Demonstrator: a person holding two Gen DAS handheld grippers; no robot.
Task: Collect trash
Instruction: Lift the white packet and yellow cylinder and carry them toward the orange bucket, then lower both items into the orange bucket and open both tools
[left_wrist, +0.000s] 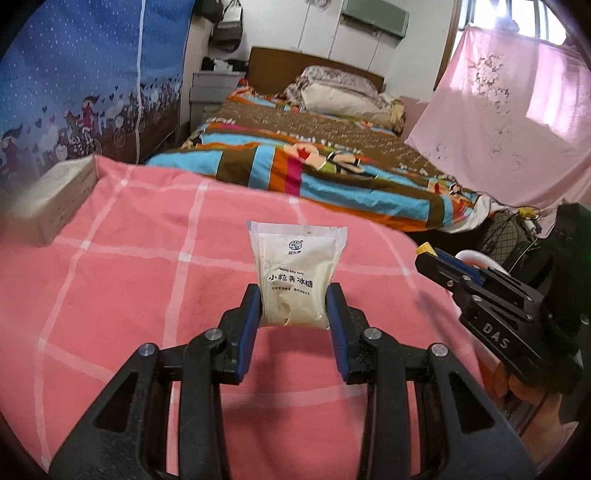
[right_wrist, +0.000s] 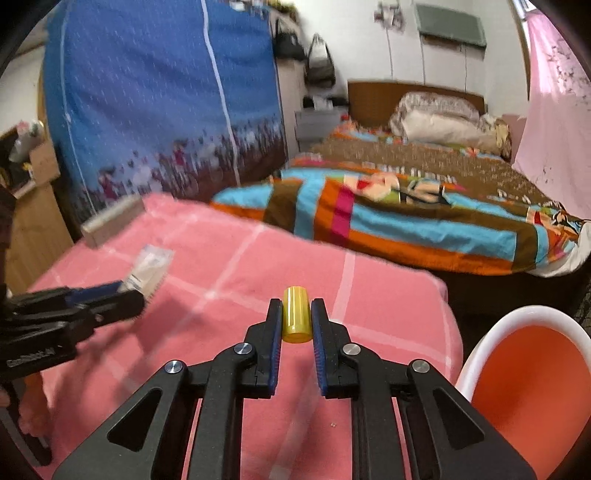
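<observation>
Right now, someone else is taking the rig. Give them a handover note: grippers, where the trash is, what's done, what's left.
Left gripper: shut on the white sugar packet, held above the pink checked cloth.
Right gripper: shut on the small yellow cylinder, also over the cloth, near its right edge.
Bin: the white bin with orange inside stands just off the cloth's right side, below the right gripper.
Done: both pieces picked up.
Left: drop the cylinder in the bin, then bring the packet across and drop it too. The cardboard box at the cloth's far left is untouched; unclear whether it counts as trash.
</observation>
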